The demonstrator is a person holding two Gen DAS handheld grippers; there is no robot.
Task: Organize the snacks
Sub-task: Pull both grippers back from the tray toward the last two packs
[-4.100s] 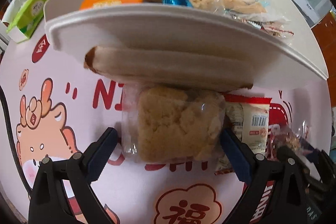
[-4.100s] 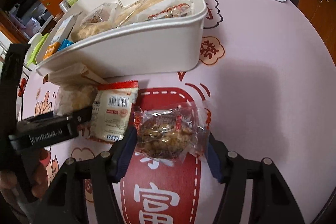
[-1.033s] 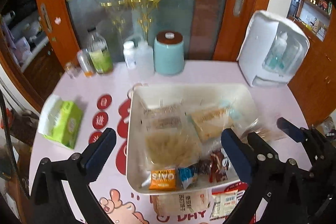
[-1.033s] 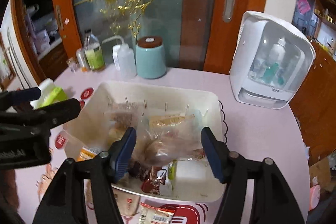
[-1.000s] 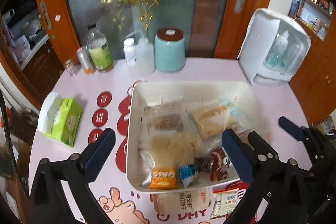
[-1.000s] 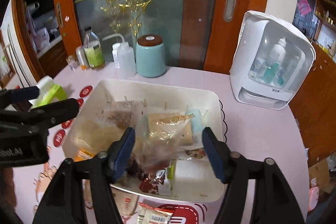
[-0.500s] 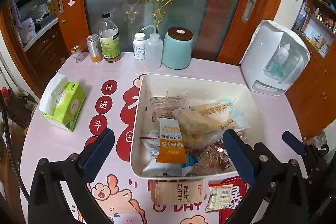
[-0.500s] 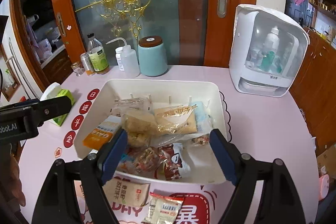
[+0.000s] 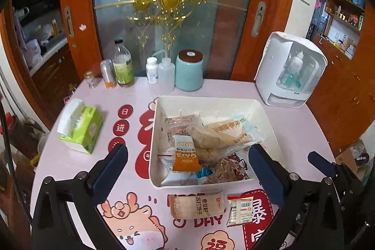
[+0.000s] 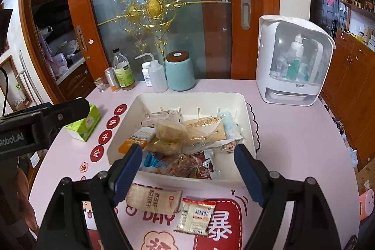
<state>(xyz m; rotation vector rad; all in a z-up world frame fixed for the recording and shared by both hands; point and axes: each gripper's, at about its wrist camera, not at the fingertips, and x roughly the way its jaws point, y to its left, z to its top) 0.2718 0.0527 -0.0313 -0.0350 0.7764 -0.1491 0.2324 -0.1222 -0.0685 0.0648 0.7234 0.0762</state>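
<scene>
Both grippers hung above the near edge of the tabletop (image 9: 293,123), empty, each with its jaws spread wide apart: the left gripper (image 9: 187,170) and the right gripper (image 10: 187,170) framed the white bin (image 10: 248,114) from above. A second earlier the right jaws were parted around a clear-wrapped pastry low over the bin; that pastry now lay among the pile of snacks (image 10: 178,139) inside, and both hands had since drawn up and back. The two packets picked off the mat a few seconds before were gone from it. Left outside, at the bin's 6 o'clock, were the tan cracker packet (image 9: 196,203) and, just beside it at its 3 o'clock, the small red-topped packet (image 9: 240,210). Those two looked like the remaining work.
</scene>
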